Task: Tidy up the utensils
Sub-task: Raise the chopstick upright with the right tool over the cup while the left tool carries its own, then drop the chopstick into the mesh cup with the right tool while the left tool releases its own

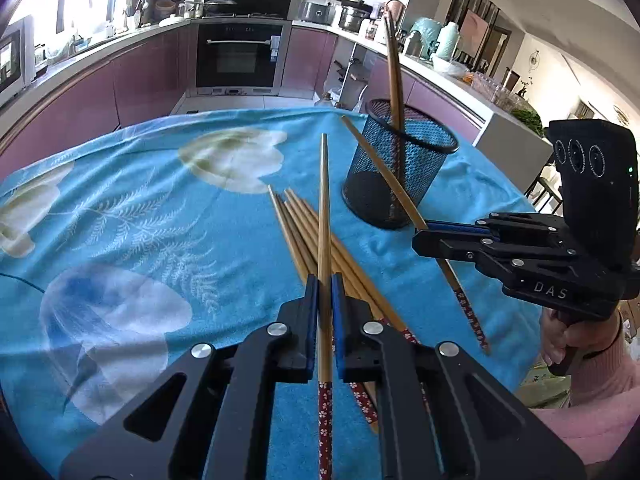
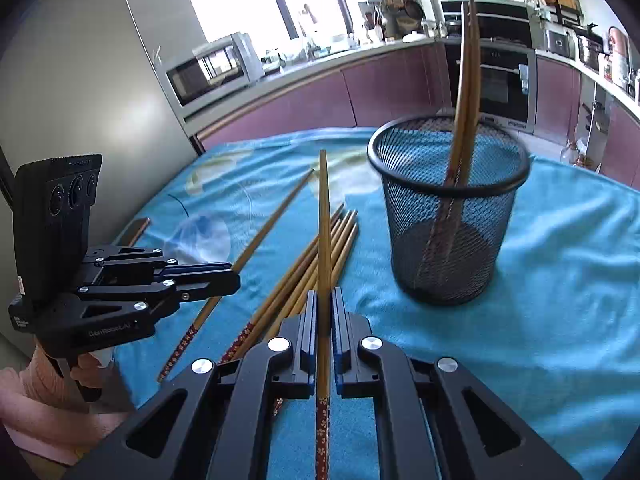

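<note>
My left gripper is shut on a wooden chopstick with a red flowered end, lifted over the cloth. My right gripper is shut on another chopstick in the same way. Each gripper shows in the other's view: the right gripper beside the cup, the left gripper at the left. A black mesh cup stands upright on the cloth with two chopsticks leaning inside it. Several loose chopsticks lie in a bundle on the cloth between the grippers.
A blue cloth with white flowers covers the table. A dark flat object lies at its left edge. Purple cabinets, an oven and a microwave ring the kitchen. A person's hand in a pink sleeve holds the right gripper.
</note>
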The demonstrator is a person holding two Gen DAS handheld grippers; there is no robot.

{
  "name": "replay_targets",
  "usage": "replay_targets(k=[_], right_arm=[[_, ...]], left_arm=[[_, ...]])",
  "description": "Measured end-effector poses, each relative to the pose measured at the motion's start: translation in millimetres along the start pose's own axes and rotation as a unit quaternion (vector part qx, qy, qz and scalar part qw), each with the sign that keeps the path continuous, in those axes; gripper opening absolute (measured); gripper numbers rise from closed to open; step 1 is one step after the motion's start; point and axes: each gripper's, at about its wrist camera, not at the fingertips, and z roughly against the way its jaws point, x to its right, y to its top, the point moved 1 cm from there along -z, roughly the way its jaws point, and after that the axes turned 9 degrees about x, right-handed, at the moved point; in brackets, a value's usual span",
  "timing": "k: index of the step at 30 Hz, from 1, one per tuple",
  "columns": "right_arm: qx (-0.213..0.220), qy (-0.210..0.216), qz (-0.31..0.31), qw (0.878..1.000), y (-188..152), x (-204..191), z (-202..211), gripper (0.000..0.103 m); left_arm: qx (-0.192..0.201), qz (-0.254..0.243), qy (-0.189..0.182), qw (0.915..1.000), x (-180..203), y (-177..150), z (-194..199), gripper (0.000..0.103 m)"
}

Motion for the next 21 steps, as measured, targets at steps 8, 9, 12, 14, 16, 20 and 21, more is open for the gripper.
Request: replay_targets(k=[8, 9, 12, 14, 16, 20, 21], right_arm=[[0.057, 0.006, -0.006, 0.998, 20, 7, 38, 0.006], [0.065, 0.007, -0.006, 0.998, 24, 8, 43, 0.006], [0.082, 0.011, -0.005, 0.997, 33, 10, 53, 0.006], [0.092, 0.011, -0.003, 0.996, 39, 11, 58, 0.006], [0.104, 0.008, 0.000, 0.995, 48, 14, 61, 0.006], [0.123, 0.004, -0.004, 0.992, 62, 19, 65, 0.006], [0.127, 0.003, -0.004, 0.992, 65, 20, 66, 0.006]], left_arm=[[0.056, 0.002, -0.046, 0.9974, 13, 32, 41, 0.008], [0.063, 0.002, -0.052, 0.9966, 14, 36, 46, 0.008], [0.083, 0.001, -0.061, 0.9947, 20, 46, 61, 0.008], [0.095, 0.001, -0.064, 0.9934, 23, 53, 67, 0.008], [0.105, 0.004, -0.071, 0.9920, 25, 60, 70, 0.008], [0.125, 0.006, -0.078, 0.9891, 31, 76, 71, 0.008], [0.130, 0.008, -0.081, 0.9882, 33, 82, 71, 0.008]])
